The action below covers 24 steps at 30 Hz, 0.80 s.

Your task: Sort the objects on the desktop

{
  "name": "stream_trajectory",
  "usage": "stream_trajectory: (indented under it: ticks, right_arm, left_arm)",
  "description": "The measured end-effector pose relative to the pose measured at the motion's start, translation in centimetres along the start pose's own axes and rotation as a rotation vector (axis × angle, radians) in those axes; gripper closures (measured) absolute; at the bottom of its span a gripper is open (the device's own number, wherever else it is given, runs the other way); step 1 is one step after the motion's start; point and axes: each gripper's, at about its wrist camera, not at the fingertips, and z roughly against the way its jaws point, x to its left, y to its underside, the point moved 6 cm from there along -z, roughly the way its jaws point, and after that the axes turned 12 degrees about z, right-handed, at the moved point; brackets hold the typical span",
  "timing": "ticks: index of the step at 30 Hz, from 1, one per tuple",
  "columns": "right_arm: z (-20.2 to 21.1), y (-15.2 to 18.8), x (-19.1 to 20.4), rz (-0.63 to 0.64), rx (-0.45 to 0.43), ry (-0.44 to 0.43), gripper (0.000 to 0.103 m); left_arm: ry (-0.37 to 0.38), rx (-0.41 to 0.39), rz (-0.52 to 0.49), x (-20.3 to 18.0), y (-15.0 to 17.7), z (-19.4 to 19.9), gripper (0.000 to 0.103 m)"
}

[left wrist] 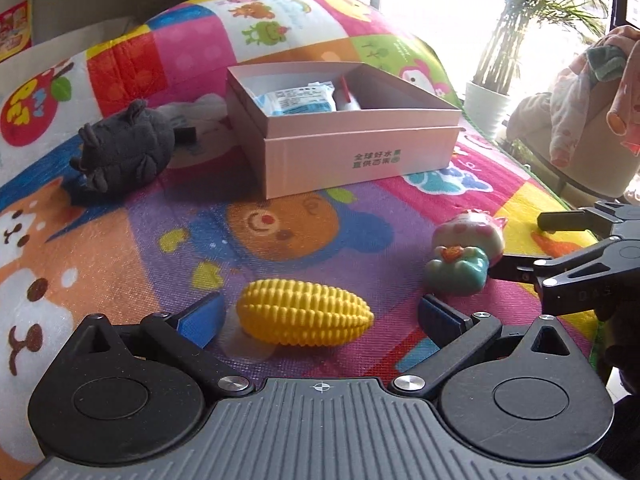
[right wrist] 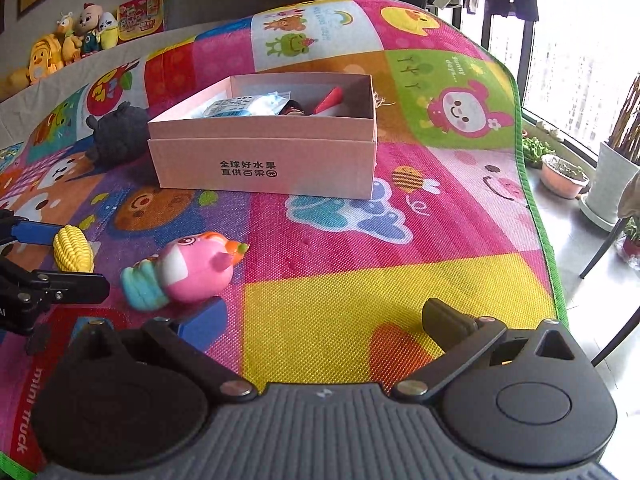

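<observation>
A yellow toy corn (left wrist: pixel 304 317) lies on the colourful play mat between the open fingers of my left gripper (left wrist: pixel 320 316); the pads do not touch it. It also shows in the right wrist view (right wrist: pixel 74 250). A pink and teal squishy figure (left wrist: pixel 468 256) lies to its right, just ahead-left of my open, empty right gripper (right wrist: pixel 316 326), where it also shows (right wrist: pixel 184 270). A pink open box (left wrist: pixel 352 152) (right wrist: pixel 264 160) stands beyond, holding a blue-white packet and small items. A dark grey plush (left wrist: pixel 120 148) (right wrist: pixel 118 136) lies left of the box.
The mat (right wrist: pixel 360 264) ends at a green border on the right, with floor, potted plants (right wrist: pixel 564 176) and a chair leg beyond. Plush toys (right wrist: pixel 68 46) line a ledge at the back left. A chair with draped clothes (left wrist: pixel 584 92) stands right.
</observation>
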Motion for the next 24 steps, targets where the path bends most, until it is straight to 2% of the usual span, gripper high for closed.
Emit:
stream_trajectory:
  ticks: [4, 10, 13, 15, 18, 24]
  right_arm:
    - [-0.1, 0.0, 0.0, 0.002, 0.002, 0.006, 0.000]
    - [0.0, 0.0, 0.0, -0.001, 0.002, 0.011, 0.000]
    - [0.0, 0.0, 0.0, -0.002, 0.001, 0.014, 0.000]
    - [0.0, 0.0, 0.0, -0.005, -0.001, 0.013, 0.000]
    - [0.1, 0.1, 0.0, -0.006, -0.006, 0.013, 0.000]
    - [0.1, 0.1, -0.1, -0.007, -0.007, 0.012, 0.000]
  left_arm:
    - [0.058, 0.008, -0.013, -1.0, 1.3, 0.9, 0.000]
    - [0.008, 0.037, -0.004, -1.4, 1.9, 1.2, 0.000]
    - [-0.009, 0.041, -0.054, -1.7, 2.0, 1.2, 0.000]
    - [0.003, 0.006, -0.029, -1.3, 1.7, 2.0, 0.000]
    - [-0.014, -0.060, -0.056, -0.7, 0.7, 3.1, 0.000]
    - [-0.067, -0.012, -0.045, -0.8, 0.8, 1.8, 0.001]
